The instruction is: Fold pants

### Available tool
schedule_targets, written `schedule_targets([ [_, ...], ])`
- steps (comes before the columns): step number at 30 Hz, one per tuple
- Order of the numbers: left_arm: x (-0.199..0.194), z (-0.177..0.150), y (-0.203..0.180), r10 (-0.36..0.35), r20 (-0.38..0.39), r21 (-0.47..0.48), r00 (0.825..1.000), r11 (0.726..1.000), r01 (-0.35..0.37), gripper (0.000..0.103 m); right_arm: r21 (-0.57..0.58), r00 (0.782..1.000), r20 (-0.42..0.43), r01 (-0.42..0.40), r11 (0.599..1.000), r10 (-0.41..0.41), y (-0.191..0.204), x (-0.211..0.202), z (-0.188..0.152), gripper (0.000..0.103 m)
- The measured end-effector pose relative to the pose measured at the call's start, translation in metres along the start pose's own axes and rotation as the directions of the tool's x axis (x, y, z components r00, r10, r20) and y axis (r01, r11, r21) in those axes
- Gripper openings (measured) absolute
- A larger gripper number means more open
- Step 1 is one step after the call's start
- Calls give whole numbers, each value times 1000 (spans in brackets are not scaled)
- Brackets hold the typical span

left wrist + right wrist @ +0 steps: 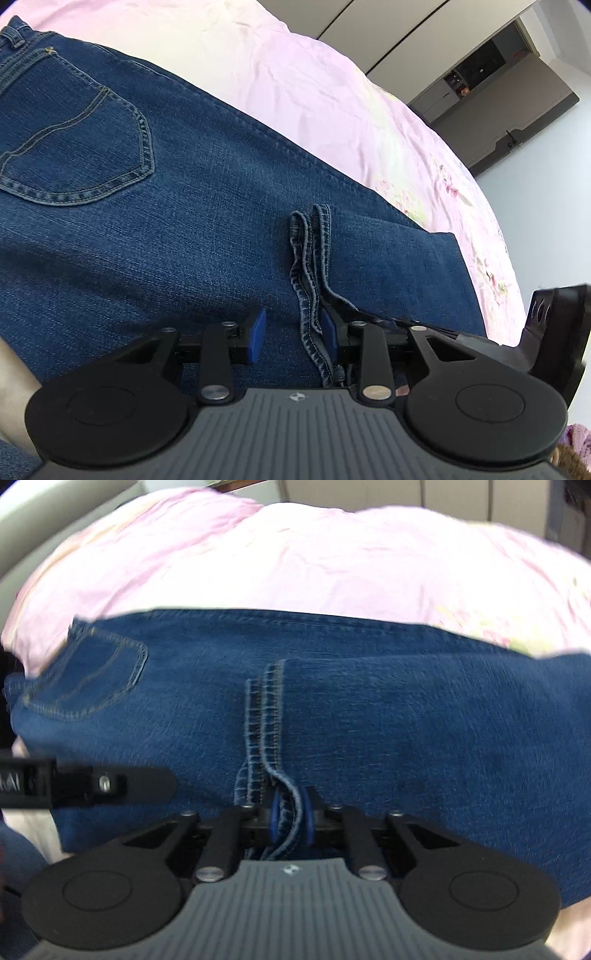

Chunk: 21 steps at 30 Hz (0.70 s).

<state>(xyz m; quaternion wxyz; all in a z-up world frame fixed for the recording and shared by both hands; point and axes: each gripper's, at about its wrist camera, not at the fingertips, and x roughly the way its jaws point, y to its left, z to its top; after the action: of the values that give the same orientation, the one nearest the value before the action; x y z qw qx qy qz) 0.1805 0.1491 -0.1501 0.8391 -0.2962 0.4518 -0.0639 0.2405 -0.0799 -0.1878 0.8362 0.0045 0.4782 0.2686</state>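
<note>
I have the bed (332, 85) under everything, its pink sheet bare on the far side of the jeans (166, 192) and running off to the right in the left wrist view. The jeans lie flat across it, back pocket (74, 140) up toward the waist end, with the 2 leg hems (264, 716) brought back over the thigh so the garment is already doubled once lengthwise and once across, as I read it.

My right gripper (290, 821) is pressed together on the hem edges; the stitched denim bunches between its blue pads. My left gripper (293, 336) stands spread, the same hem strip lying inside the gap against the right-hand pad, the other pad clear of the cloth, so it holds nothing (I count 1 real grip, not 2).

To do this step well, I judge I should lay the hems square to the side seam, keep both layers stacked, and only let go with the right once the cloth sits flat; the left could press the fold line smooth.

Room is good beyond the far seam and to the right. The near edge of the bed is close under my hands, and the 2 tools sit just beside each other, so I would part them sideways.
</note>
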Motion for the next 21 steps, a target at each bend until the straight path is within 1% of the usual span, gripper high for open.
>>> schedule_targets([
  [1, -1, 0, 0, -12, 9, 2, 1000, 1000, 12, 36, 35, 1000, -1, -16, 999, 16, -6, 0, 1, 2],
  [3, -3, 0, 2, -44, 33, -9, 998, 999, 45, 37, 94, 997, 9, -77, 993, 76, -14, -7, 3, 1],
  [5, -4, 1, 7, -74, 49, -41, 996, 996, 76, 43, 118, 991, 34, -131, 984, 128, -13, -19, 6, 0],
  [6, -4, 2, 9, -82, 52, -62, 995, 994, 86, 43, 120, 988, 43, -154, 981, 150, -10, -24, 8, 0],
  [7, -3, 2, 12, -86, 47, -79, 995, 993, 90, 43, 102, 987, 44, -157, 982, 153, -4, -26, 9, 0],
  [9, 0, 2, 14, -88, 30, -102, 996, 991, 91, 45, 55, 992, 29, -122, 991, 120, 6, -20, 9, 0],
  [10, 0, 1, 14, -92, 26, -110, 995, 989, 95, 47, 48, 994, 12, -105, 993, 104, 8, -12, 6, 0],
  [12, 4, 0, 13, -93, 18, -116, 996, 989, 94, 57, 78, 992, -28, -117, 990, 119, 2, 2, 0, 0],
  [14, 10, 0, 9, -81, -2, -106, 997, 991, 80, 60, 59, 994, -29, -108, 992, 109, 3, 9, -5, 1],
  [16, 20, 1, 1, -51, -39, -85, 998, 995, 47, 60, 42, 993, -22, -116, 992, 117, 5, 6, -7, 7],
  [18, 26, -1, -4, -23, -54, -67, 998, 998, 20, 62, 30, 990, -21, -136, 990, 136, 6, -1, -6, 15],
  [19, 28, -2, -4, -18, -55, -73, 998, 997, 14, 63, 15, 991, -16, -133, 991, 134, 6, -8, -6, 19],
  [20, 31, -3, -4, -20, -62, -84, 998, 996, 15, 65, -10, 993, -2, -114, 993, 114, 6, -16, -8, 25],
  [21, 36, -4, -4, -26, -73, -97, 997, 995, 19, 66, -45, 997, 12, -72, 996, 73, 6, -25, -10, 26],
])
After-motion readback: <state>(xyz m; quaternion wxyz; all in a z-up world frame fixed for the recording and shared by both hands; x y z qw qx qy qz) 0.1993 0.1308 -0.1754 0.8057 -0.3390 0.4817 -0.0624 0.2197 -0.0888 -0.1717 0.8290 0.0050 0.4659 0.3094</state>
